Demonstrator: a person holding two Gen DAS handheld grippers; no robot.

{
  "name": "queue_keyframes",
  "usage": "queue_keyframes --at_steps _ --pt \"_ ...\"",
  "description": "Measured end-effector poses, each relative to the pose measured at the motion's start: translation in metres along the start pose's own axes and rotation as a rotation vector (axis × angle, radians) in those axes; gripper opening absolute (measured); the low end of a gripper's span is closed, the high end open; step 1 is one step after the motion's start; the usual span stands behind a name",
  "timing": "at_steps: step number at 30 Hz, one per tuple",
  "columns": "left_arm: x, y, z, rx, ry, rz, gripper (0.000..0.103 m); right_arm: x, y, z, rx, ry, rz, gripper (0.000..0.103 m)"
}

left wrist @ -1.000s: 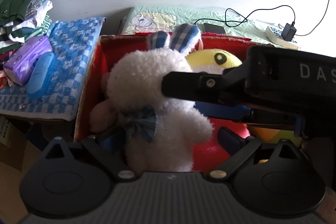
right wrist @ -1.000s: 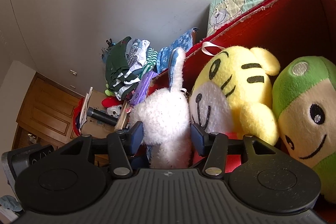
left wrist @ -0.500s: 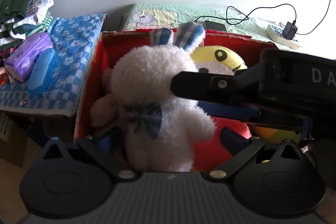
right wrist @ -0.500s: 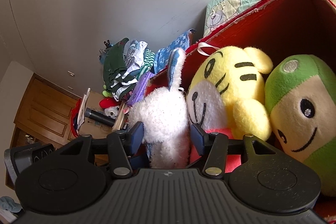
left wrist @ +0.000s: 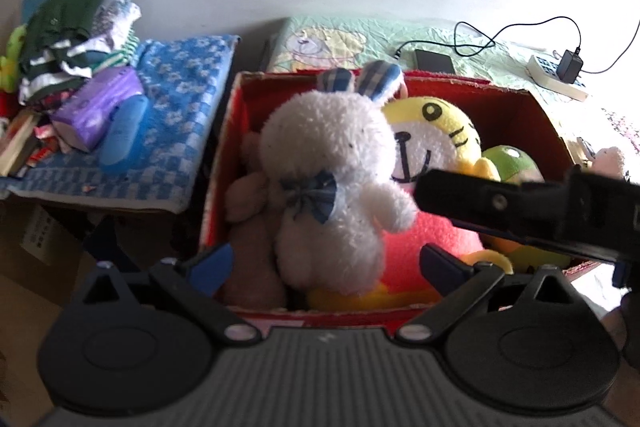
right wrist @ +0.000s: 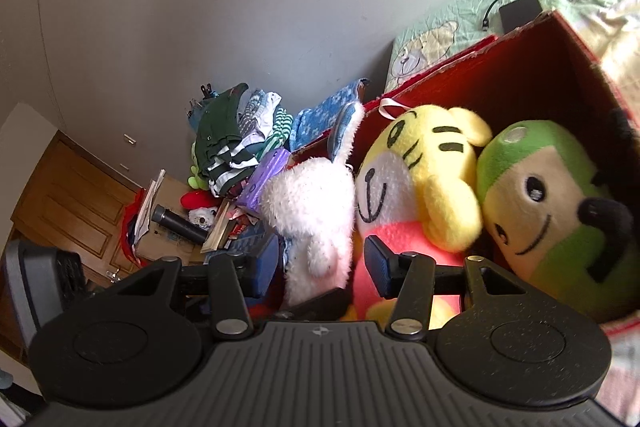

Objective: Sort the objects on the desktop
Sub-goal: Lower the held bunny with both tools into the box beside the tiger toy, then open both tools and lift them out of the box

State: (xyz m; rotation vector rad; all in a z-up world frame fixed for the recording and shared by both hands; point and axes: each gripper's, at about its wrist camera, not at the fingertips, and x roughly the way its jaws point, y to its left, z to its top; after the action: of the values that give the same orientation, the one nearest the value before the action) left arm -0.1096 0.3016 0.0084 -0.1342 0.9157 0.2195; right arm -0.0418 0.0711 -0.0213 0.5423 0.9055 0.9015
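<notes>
White plush rabbit with blue checked ears and a blue bow sits upright in the red cardboard box, left half, leaning against a yellow tiger plush on its right – a beige plush is wedged between the rabbit and the box's left wall. Green monkey plush fills the far right of the box, touching the tiger. Left gripper is spread wide, blue pads either side of the rabbit's lower body with clear gaps, nothing gripped. Right gripper also stands apart: the rabbit's arm and side hang between its pads; contact on the left pad I cannot tell, the right pad is clear of it. In the left view the right gripper's black body crosses the box from the right, its tip just beside the rabbit's arm. Blue checked towel left of the box carries a purple tissue pack – clothes pile behind it
</notes>
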Motion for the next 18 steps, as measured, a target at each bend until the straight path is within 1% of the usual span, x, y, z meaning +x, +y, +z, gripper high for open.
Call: queue_keyframes --at_steps 3,6,11,15,18 --pt "-0.01 -0.007 -0.001 -0.001 -0.008 0.033 0.1 -0.011 -0.002 -0.005 -0.018 -0.014 0.0 0.053" --pt "-0.02 -0.016 -0.002 -0.003 -0.016 0.036 0.1 -0.024 -0.007 -0.005 -0.016 -0.022 0.013 0.053" --pt "-0.036 -0.049 -0.001 0.021 -0.038 0.045 0.1 -0.056 -0.021 -0.001 -0.007 -0.046 0.043 0.053" --pt "-0.047 -0.083 0.0 0.045 -0.052 0.007 0.1 -0.088 -0.038 0.006 0.006 -0.08 0.061 0.054" --pt "-0.049 -0.113 0.001 0.074 -0.061 -0.021 0.1 -0.11 -0.054 0.009 0.017 -0.103 0.049 0.055"
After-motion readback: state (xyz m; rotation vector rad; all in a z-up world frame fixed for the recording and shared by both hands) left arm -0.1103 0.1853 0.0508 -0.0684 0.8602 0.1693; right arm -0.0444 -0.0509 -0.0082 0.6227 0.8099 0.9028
